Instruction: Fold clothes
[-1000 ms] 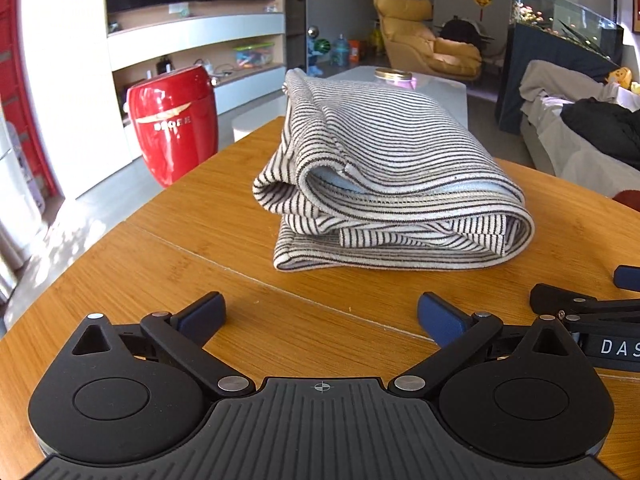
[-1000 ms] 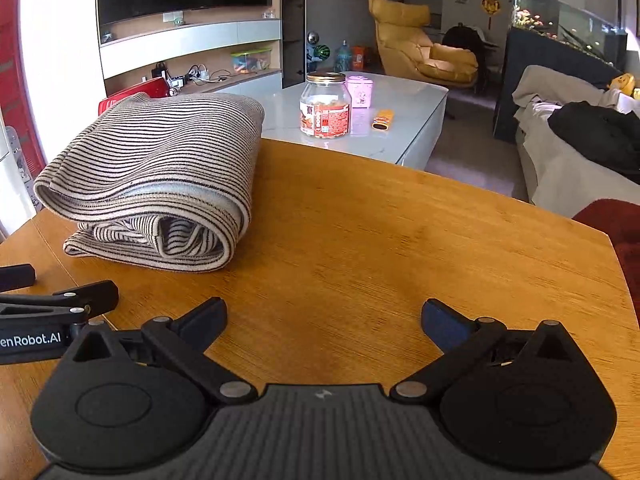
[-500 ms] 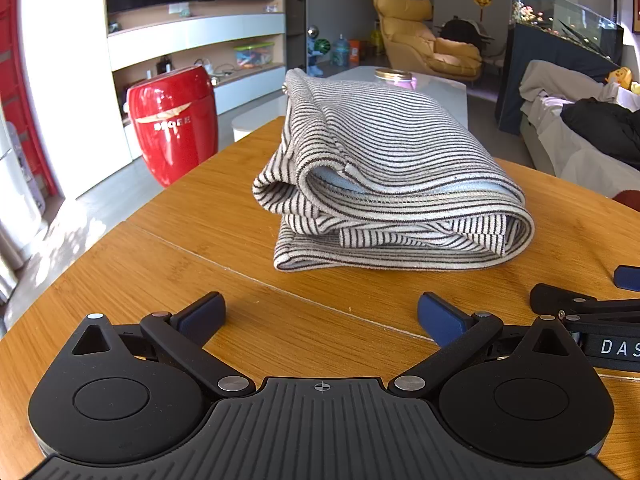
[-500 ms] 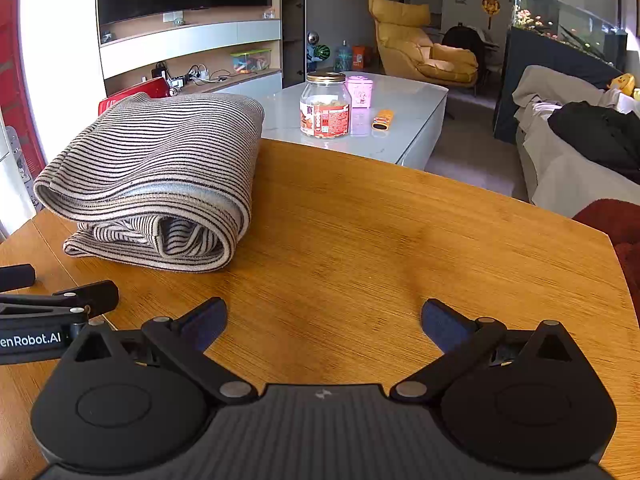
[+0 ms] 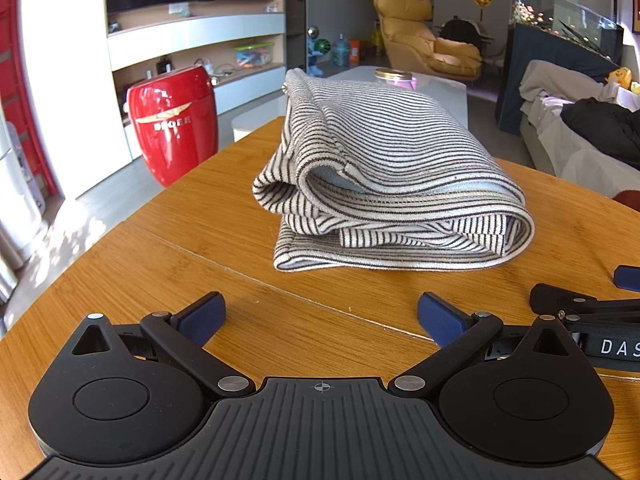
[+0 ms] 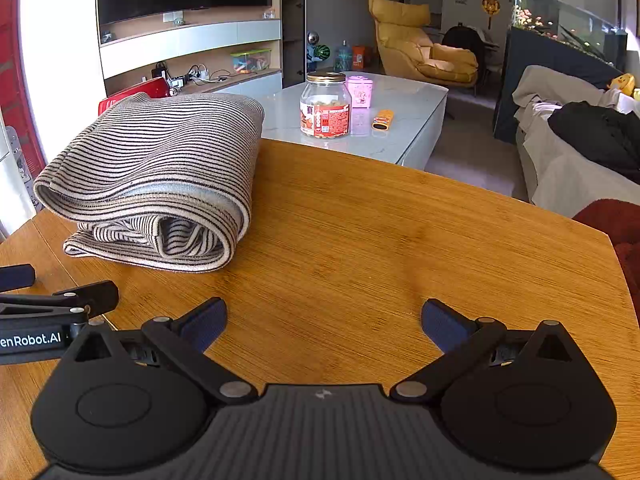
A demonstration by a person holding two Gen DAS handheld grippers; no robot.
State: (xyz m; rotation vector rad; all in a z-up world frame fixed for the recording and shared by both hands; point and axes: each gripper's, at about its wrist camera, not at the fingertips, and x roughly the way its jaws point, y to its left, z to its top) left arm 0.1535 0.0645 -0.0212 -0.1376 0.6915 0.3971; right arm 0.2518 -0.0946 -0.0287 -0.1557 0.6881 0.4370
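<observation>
**Striped garment, folded — wooden table**

Striped garment [image 5: 384, 184]: folded bundle, toward the far edge of the table [image 6: 380, 240]. Left gripper [image 5: 320, 316]: jaws spread, empty — near edge. Right gripper [image 6: 324, 320]: jaws spread, empty, just beside the left.

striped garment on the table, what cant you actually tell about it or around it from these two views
- Striped garment: its type; folded, so sleeves or legs are hidden in both views.
- Glass jar: left wrist view shows only its lid; the garment covers the rest.
- Red appliance: right wrist view shows only its top, behind the garment.
- Jar label text: too small to read.
</observation>
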